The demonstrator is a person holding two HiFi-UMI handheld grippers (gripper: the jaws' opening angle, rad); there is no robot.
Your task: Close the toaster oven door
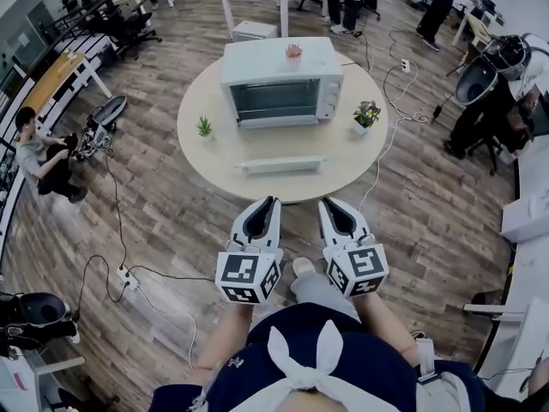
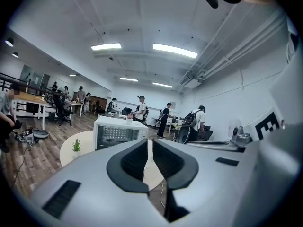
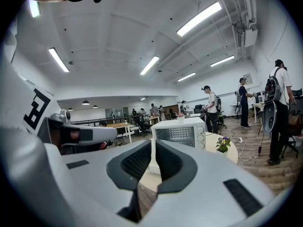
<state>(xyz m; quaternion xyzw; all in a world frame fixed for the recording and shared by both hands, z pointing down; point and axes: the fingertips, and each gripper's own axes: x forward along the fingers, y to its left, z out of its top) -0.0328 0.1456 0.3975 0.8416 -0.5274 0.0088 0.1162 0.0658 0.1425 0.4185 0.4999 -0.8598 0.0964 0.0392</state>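
A white toaster oven (image 1: 281, 82) stands at the back of a round table (image 1: 214, 157); it also shows in the left gripper view (image 2: 118, 132) and the right gripper view (image 3: 182, 132). In front of it a long white bar (image 1: 281, 166) lies level above the tabletop; it looks like the handle edge of the oven door folded down flat. My left gripper (image 1: 273, 202) and right gripper (image 1: 326, 202) hover side by side short of the table's near edge, pointing at the oven. Both are shut with nothing between the jaws (image 2: 149, 141) (image 3: 153, 142).
Two small potted plants flank the oven, one on the left (image 1: 204, 127) and one on the right (image 1: 366, 114). A pink object (image 1: 293, 51) sits on the oven's top. Cables and a power strip (image 1: 127, 275) lie on the wooden floor. People work at desks around the room.
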